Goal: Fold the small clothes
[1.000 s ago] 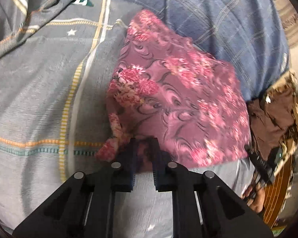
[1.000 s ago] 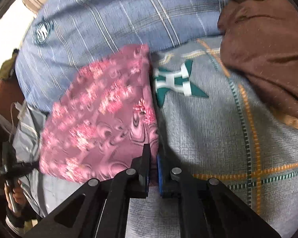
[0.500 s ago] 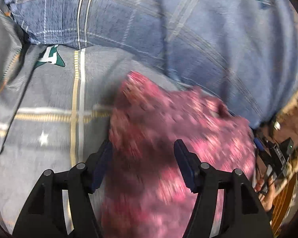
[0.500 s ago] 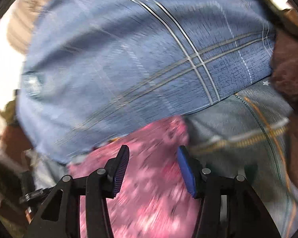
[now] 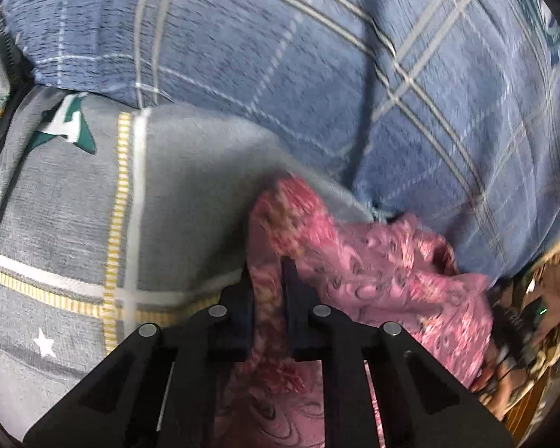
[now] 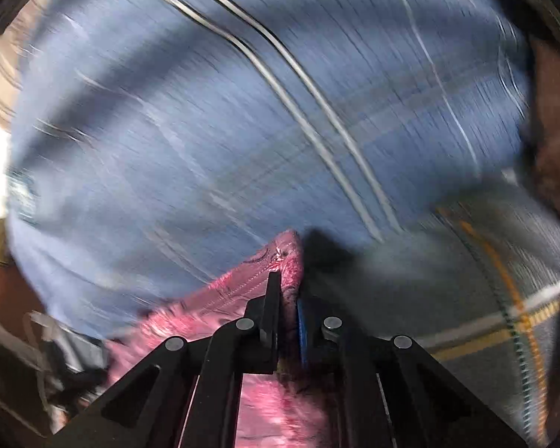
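the garment (image 5: 384, 272) lies on the bedsheet (image 5: 190, 194), just before the pillow (image 5: 317, 74) behind it.

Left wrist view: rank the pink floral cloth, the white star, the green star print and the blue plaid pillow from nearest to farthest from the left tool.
1. Pink floral cloth: pinched in the left tool.
2. White star: lower left on the grey sheet.
3. Green star print: upper left on the sheet.
4. Blue plaid pillow: across the top; its lower edge comes close behind the cloth, so its place is uncertain.

A home bedroom: grey checked bedsheet (image 5: 190, 171) and blue plaid pillow (image 5: 317, 74).
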